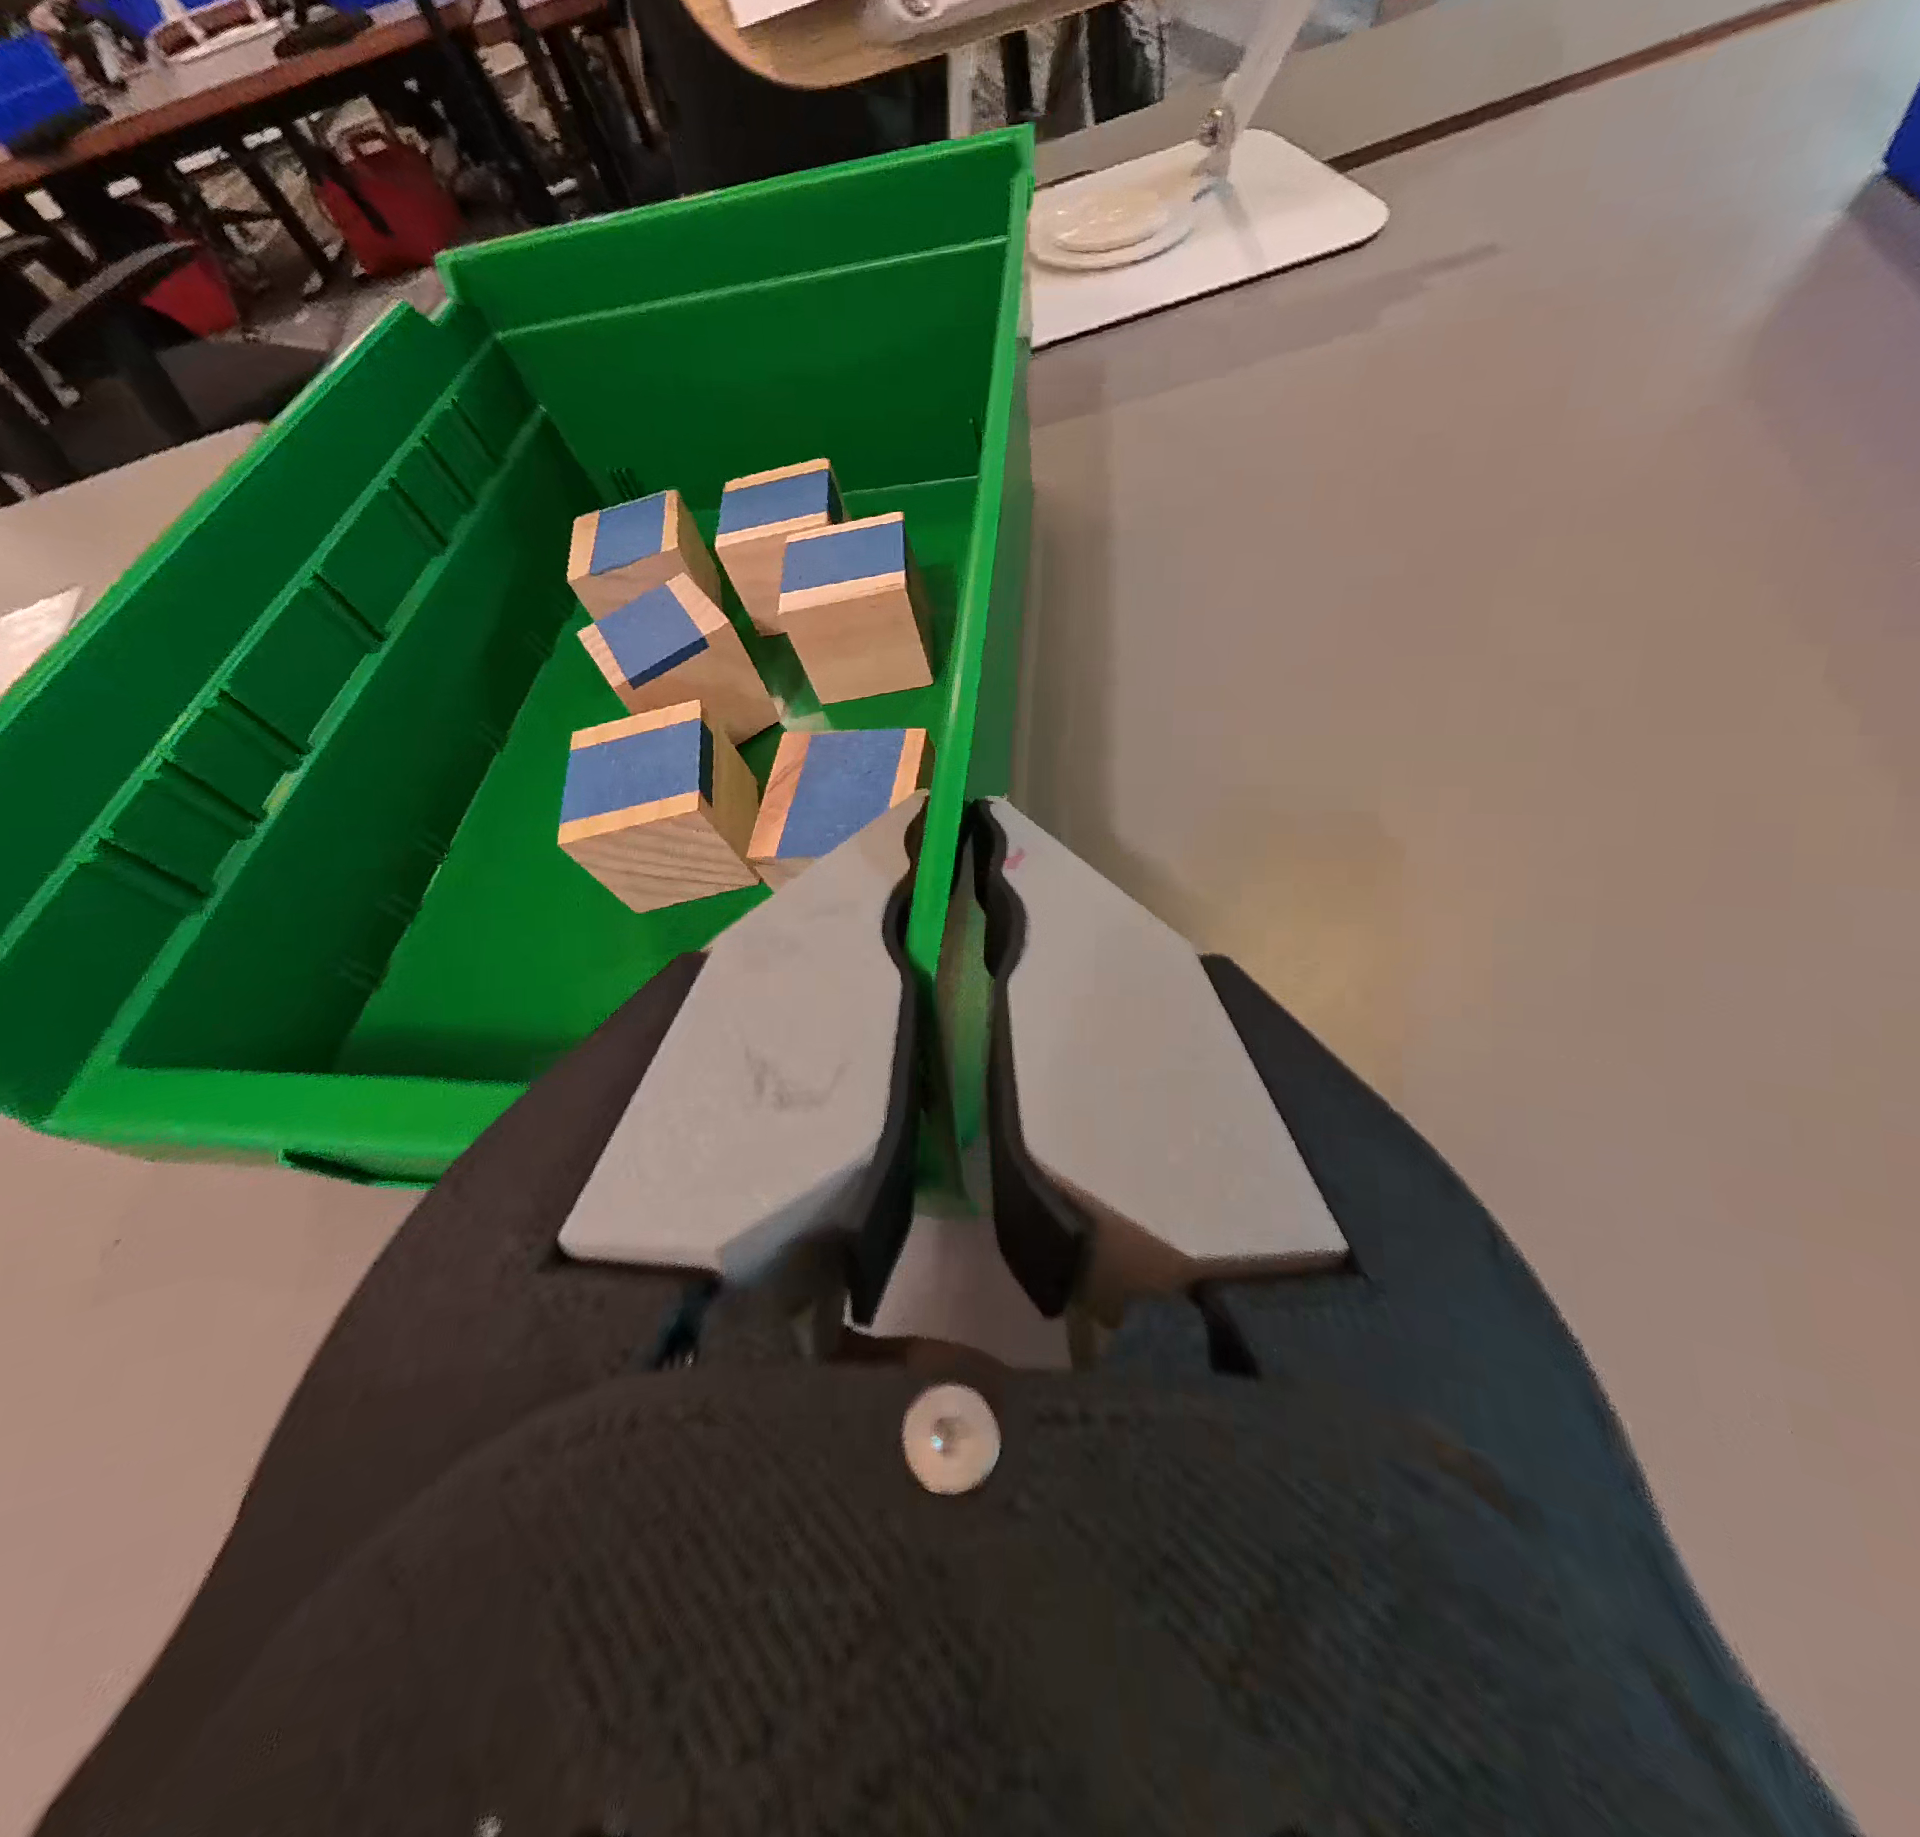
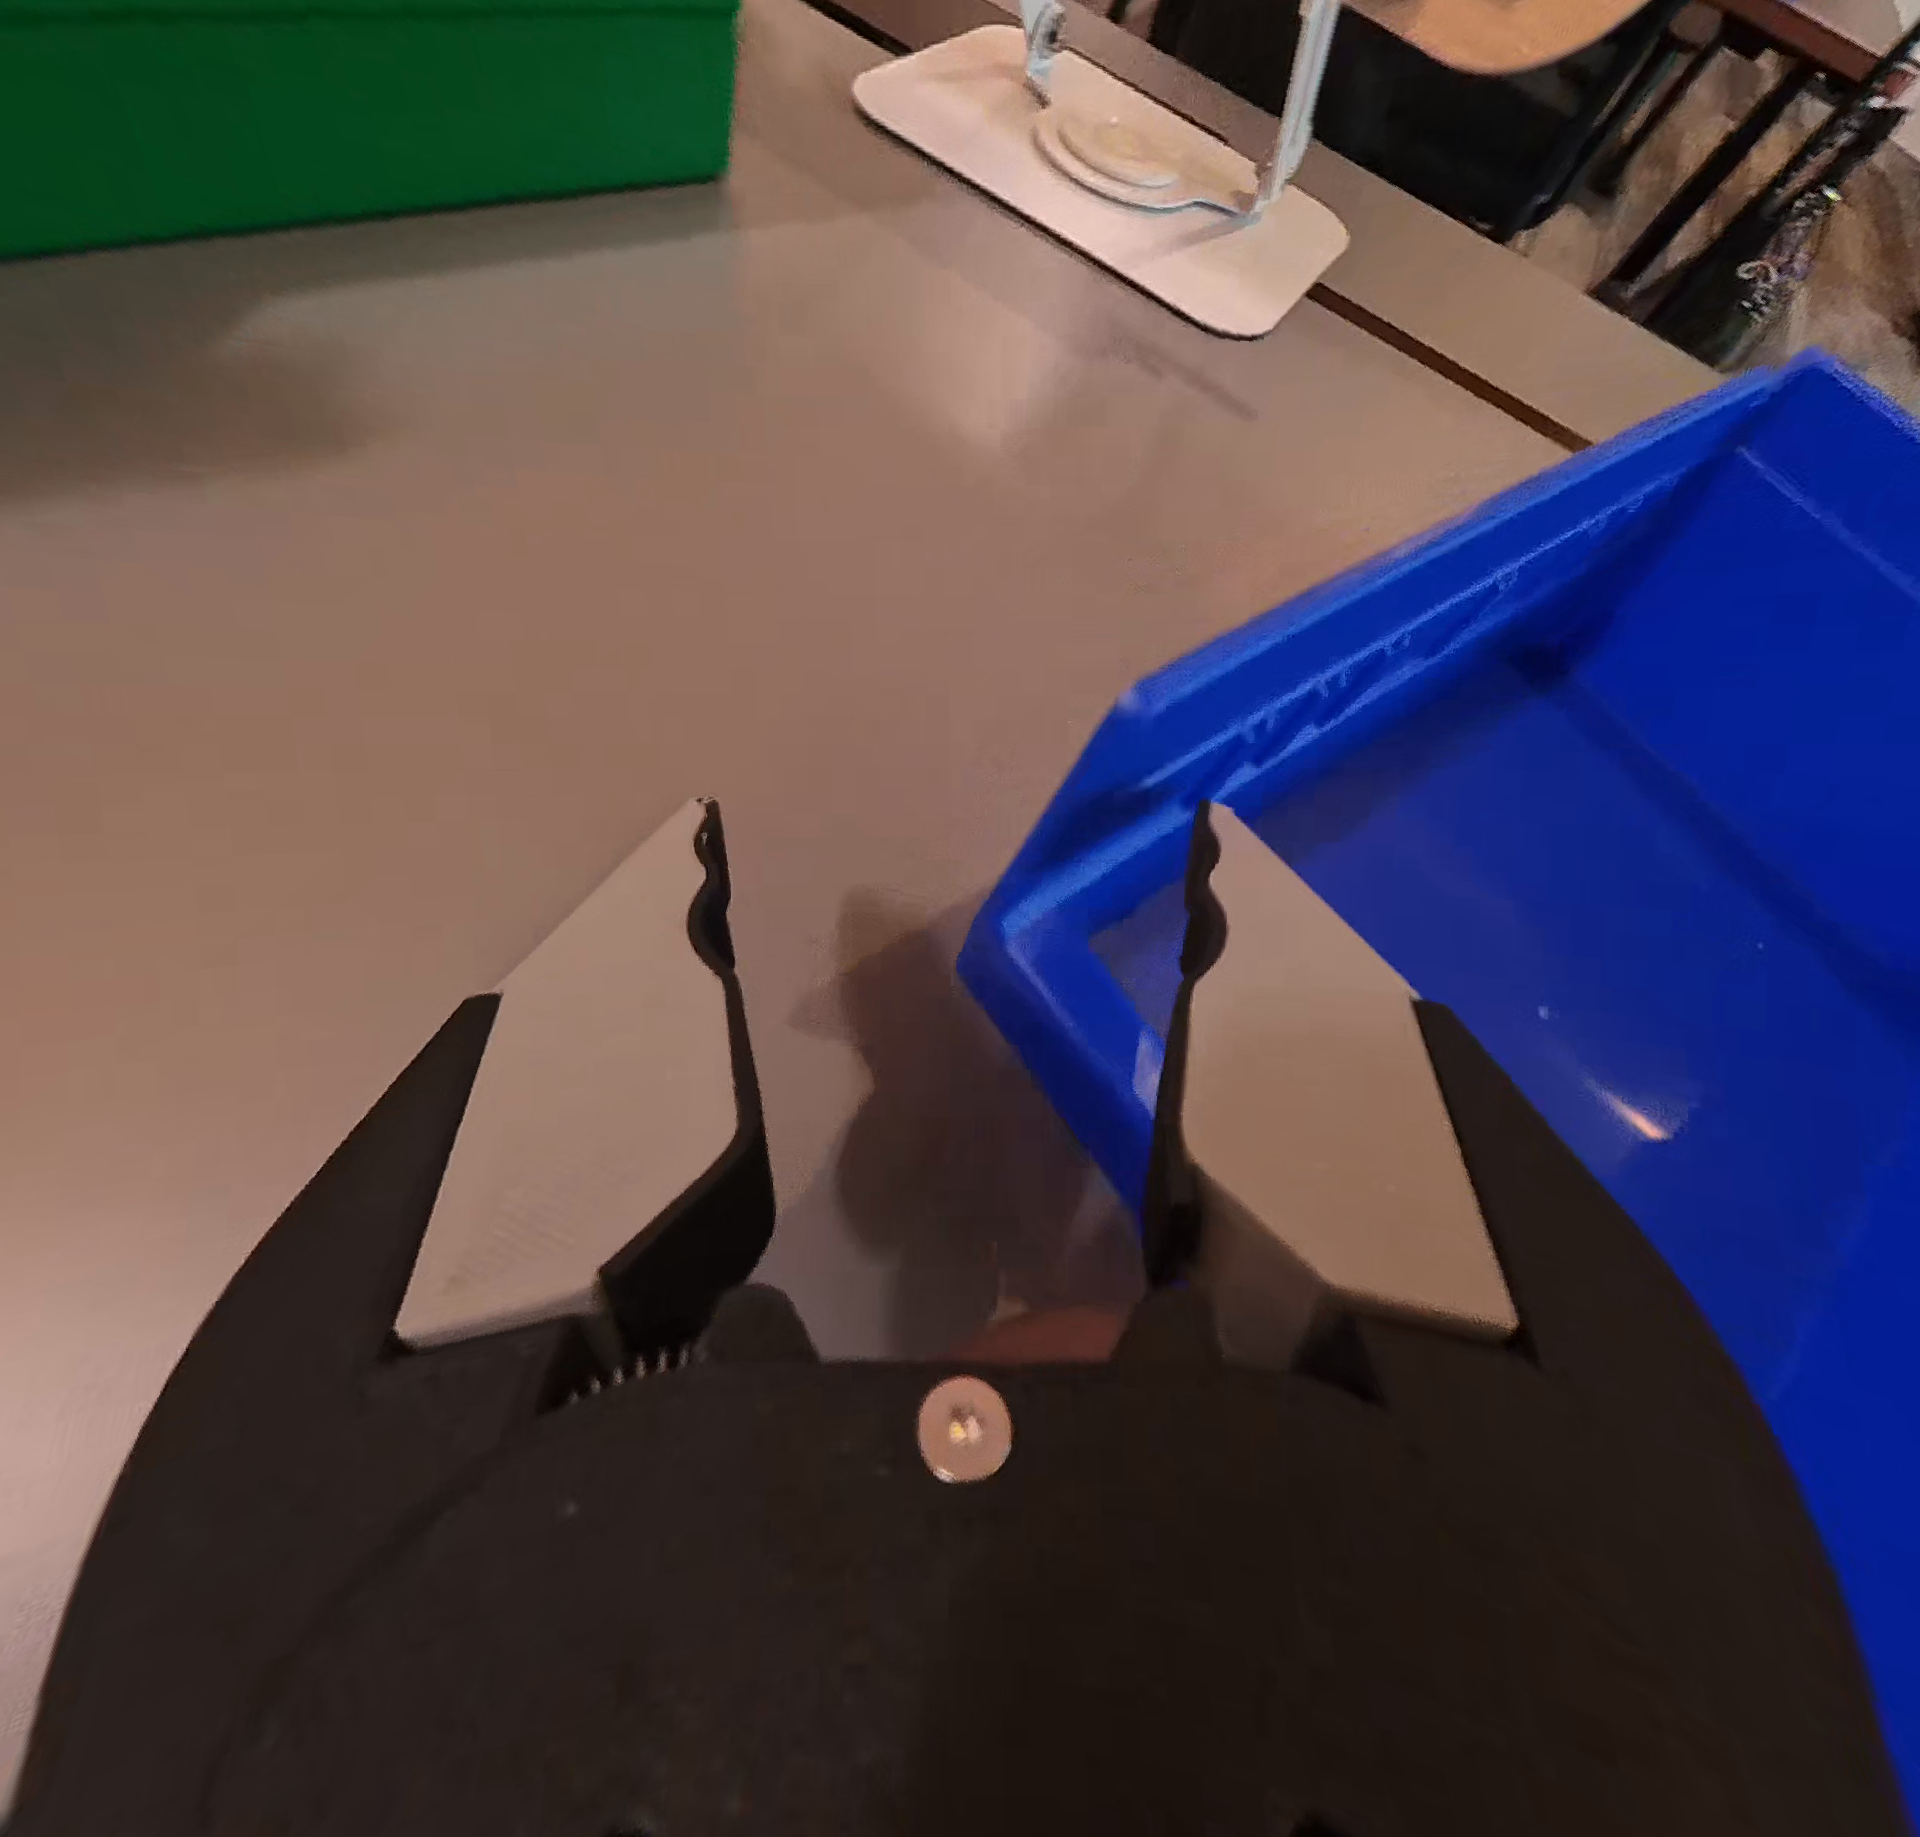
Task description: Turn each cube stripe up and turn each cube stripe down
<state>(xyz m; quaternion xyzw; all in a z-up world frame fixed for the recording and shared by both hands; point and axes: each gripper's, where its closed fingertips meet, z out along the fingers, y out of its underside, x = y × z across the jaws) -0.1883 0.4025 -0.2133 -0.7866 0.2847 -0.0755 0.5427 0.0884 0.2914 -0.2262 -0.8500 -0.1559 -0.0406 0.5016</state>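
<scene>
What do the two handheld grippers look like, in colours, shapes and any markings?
Both look alike. The left gripper and the right gripper each have a black, finely ribbed body with one silver screw at its centre. Their jaws are two light grey wedges that taper to a point, lined on the inner edges with wavy black pads. The left gripper has a small pink mark near one tip. No cables or sleeves show.

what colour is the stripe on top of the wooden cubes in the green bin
Blue, on each pale wooden cube in the green plastic bin; clearest in the left wrist view.
</scene>
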